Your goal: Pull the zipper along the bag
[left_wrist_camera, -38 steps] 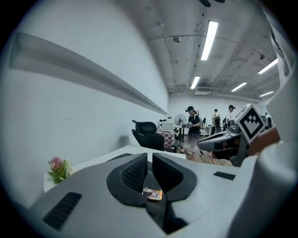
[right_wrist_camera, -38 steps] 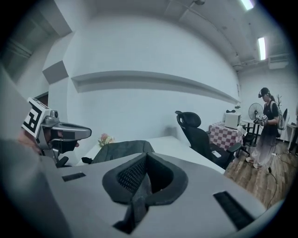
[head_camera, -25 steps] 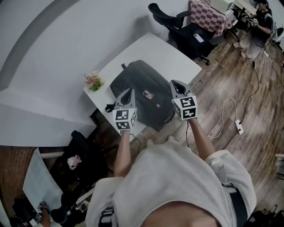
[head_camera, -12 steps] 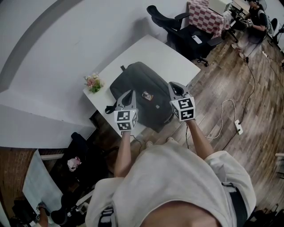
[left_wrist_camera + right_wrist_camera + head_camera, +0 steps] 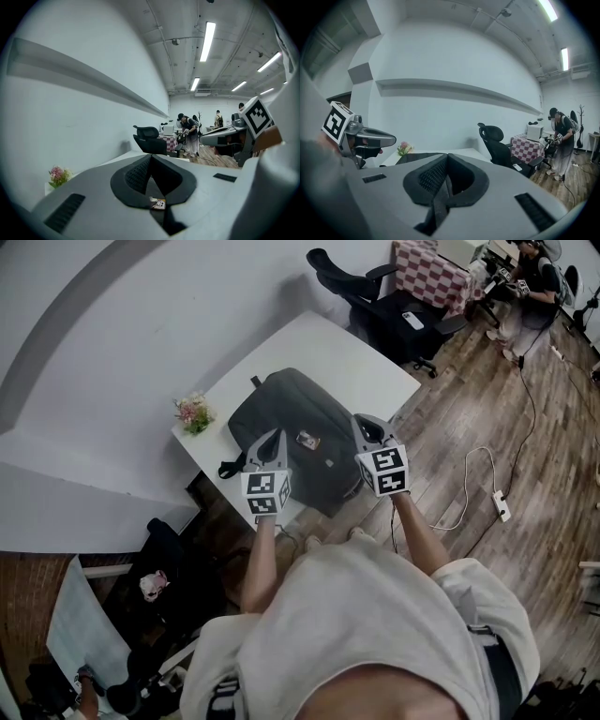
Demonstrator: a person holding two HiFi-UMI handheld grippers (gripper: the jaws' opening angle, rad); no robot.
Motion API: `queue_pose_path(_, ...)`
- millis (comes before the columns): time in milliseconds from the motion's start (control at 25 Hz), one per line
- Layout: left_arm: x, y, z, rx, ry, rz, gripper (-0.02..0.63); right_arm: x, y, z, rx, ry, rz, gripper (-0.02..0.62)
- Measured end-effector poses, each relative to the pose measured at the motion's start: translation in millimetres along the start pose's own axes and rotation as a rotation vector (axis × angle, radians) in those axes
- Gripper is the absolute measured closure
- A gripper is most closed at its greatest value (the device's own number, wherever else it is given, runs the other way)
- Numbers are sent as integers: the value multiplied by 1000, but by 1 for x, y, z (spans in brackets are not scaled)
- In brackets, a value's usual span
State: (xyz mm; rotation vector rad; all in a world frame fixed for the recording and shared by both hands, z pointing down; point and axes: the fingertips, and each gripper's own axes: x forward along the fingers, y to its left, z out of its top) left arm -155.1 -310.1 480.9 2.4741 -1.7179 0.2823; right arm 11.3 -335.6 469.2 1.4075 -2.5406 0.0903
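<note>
A dark grey bag lies flat on the white table, with a small label near its middle. My left gripper hovers above the bag's near left part, jaws shut with nothing held. My right gripper hangs over the bag's near right edge, also shut and empty. In the left gripper view the shut jaws hide most of the bag; only its label shows below them. In the right gripper view the shut jaws fill the middle. I cannot make out a zipper pull.
A small pot of pink flowers stands on the table's left corner. A black office chair and a checkered table stand beyond the table. A white cable and power strip lie on the wooden floor at right. People stand far off.
Both grippers have stayed shut and almost in place over the bag. The right one has drifted slightly left and up in the view.
</note>
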Motion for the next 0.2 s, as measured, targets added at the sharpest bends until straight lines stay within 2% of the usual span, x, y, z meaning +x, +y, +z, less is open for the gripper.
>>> queue_pose_path(200, 4, 1, 2, 6, -4, -5, 580, 2, 6, -1, -40, 5, 11, 581)
